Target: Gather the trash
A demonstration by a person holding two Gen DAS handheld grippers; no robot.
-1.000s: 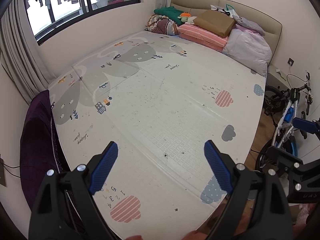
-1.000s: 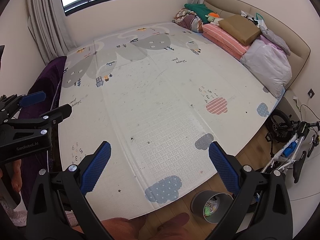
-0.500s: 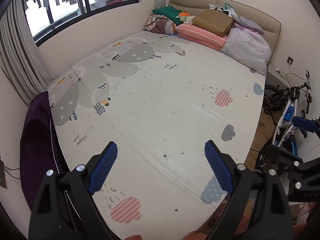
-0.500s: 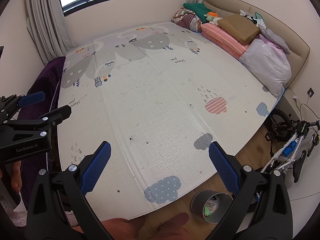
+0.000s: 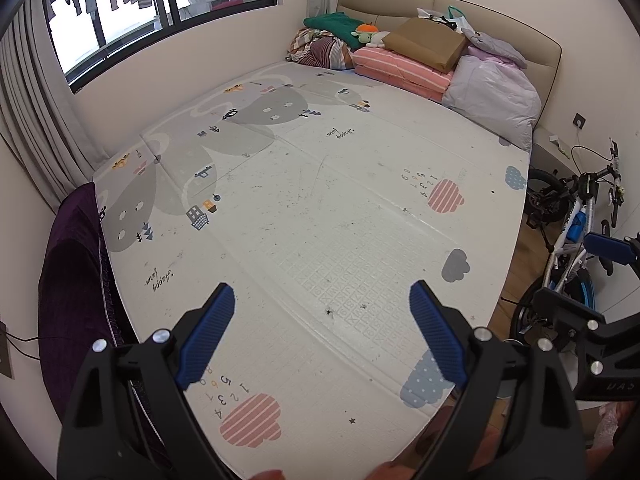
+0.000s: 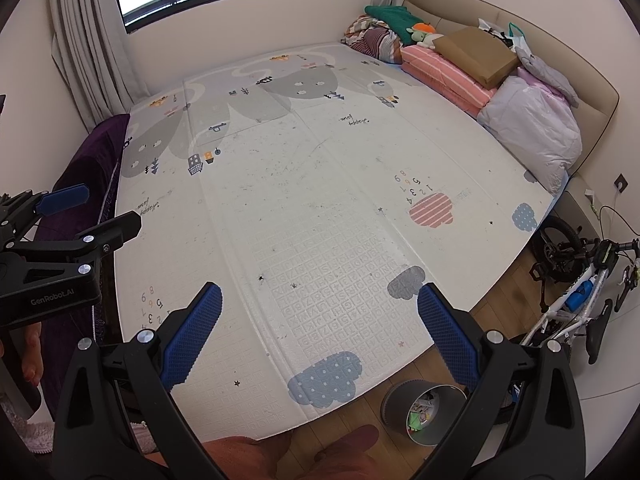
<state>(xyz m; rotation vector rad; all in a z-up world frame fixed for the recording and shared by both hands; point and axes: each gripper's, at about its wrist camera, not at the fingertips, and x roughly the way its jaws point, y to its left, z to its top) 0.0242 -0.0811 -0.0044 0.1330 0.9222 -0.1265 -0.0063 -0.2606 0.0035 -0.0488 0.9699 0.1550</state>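
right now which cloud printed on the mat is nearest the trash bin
The blue dotted cloud at the mat's near edge, just left of the grey trash bin. The grey and pink striped clouds sit farther up the mat.

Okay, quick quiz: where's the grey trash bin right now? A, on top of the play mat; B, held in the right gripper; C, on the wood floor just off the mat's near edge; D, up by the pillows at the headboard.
C: the right wrist view shows the trash bin standing on the wood floor just beyond the play mat edge.
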